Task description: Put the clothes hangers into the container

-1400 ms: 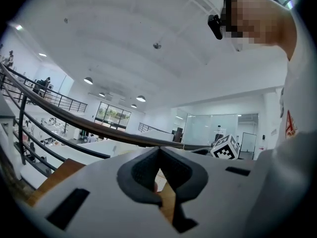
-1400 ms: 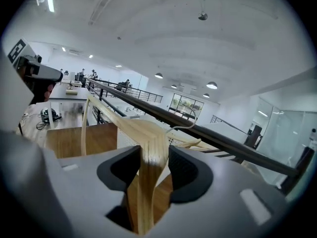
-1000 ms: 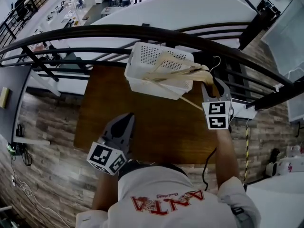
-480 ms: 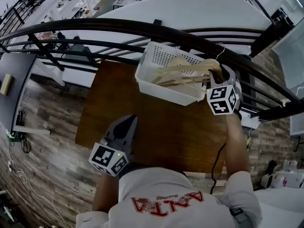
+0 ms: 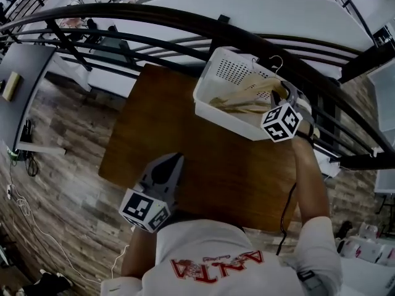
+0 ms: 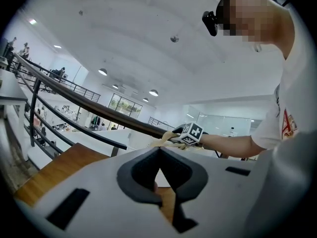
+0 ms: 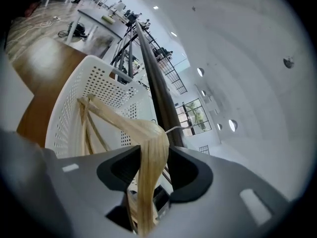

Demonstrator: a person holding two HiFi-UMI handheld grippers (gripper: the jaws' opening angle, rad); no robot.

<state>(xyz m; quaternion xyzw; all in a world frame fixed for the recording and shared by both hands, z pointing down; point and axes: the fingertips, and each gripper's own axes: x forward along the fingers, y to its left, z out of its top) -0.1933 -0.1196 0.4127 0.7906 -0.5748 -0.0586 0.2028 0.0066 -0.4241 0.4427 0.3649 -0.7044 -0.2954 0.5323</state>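
Observation:
A bundle of pale wooden clothes hangers (image 5: 242,98) lies slanted in the white perforated basket (image 5: 213,113) at the far right of the brown table (image 5: 179,122). My right gripper (image 5: 279,97) hangs over the basket's right end, shut on the hangers' necks. In the right gripper view the wooden hangers (image 7: 148,148) run up between the jaws and down into the basket (image 7: 91,90), with a wire hook (image 7: 174,129) sticking out. My left gripper (image 5: 173,160) hovers over the table's near edge, shut and holding nothing. In the left gripper view its jaws meet at the left gripper's (image 6: 158,152) tip.
A black metal railing (image 5: 185,28) curves just behind the table and the basket, with a lower floor beyond it. A black cable (image 5: 287,208) trails from the right arm. Bare tabletop lies between the left gripper and the basket.
The right gripper has swung left and down and rolled, bringing the hangers from beside the basket into it. The left gripper has sunk a little.

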